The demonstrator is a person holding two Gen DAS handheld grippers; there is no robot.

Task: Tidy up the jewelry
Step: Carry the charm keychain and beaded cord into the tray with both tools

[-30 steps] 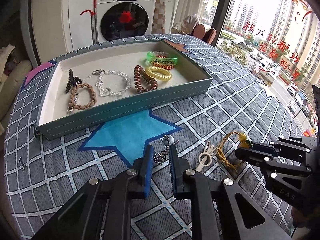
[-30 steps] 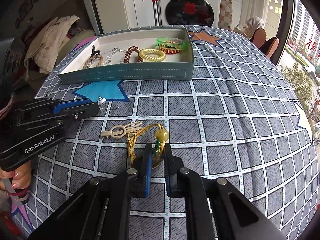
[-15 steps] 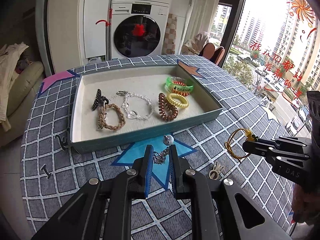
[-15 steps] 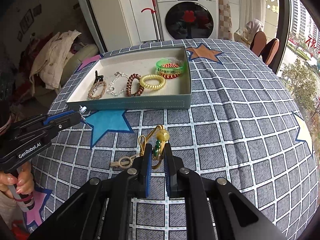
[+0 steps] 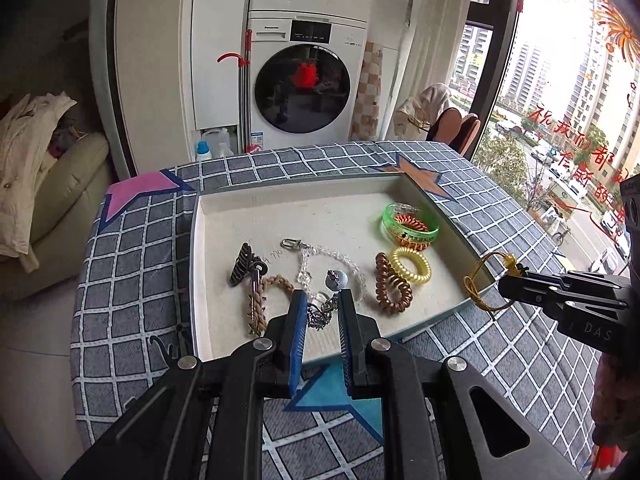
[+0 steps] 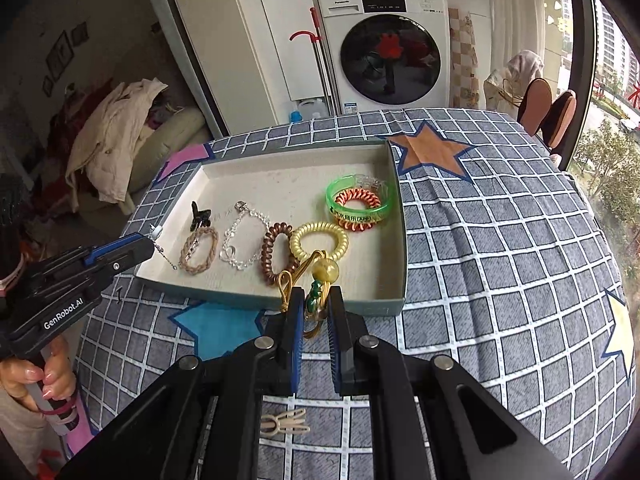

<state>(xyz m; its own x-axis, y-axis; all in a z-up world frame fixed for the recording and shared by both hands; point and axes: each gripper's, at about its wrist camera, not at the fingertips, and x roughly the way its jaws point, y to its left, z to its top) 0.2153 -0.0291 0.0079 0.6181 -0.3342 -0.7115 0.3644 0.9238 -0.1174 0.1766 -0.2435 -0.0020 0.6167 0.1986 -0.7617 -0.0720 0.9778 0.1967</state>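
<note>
My left gripper (image 5: 322, 300) is shut on a thin silver chain with a round pendant (image 5: 326, 312) and hangs over the near edge of the tray (image 5: 196, 248). The same gripper (image 6: 150, 242) shows at the tray's left rim in the right wrist view. My right gripper (image 6: 314, 296) is shut on a yellow cord bracelet with an amber bead (image 6: 325, 270), just above the tray's near wall (image 6: 402, 240). In the tray lie a dark claw clip (image 5: 242, 264), a braided band (image 5: 262, 300), a clear bead chain (image 6: 240, 240), a brown coil (image 5: 394, 286), a yellow coil (image 5: 410, 264) and a green bangle (image 5: 408, 222).
A beige hair clip (image 6: 285, 424) lies on the checked cloth below my right gripper. A hand (image 6: 36, 376) grips the left tool's handle. Behind the table stand a washing machine (image 5: 304, 84), a sofa with clothes (image 5: 36, 168) and chairs (image 6: 548, 116) by the window.
Both grippers have risen off the cloth and moved toward the tray, each carrying its piece. The beige clip stayed on the table.
</note>
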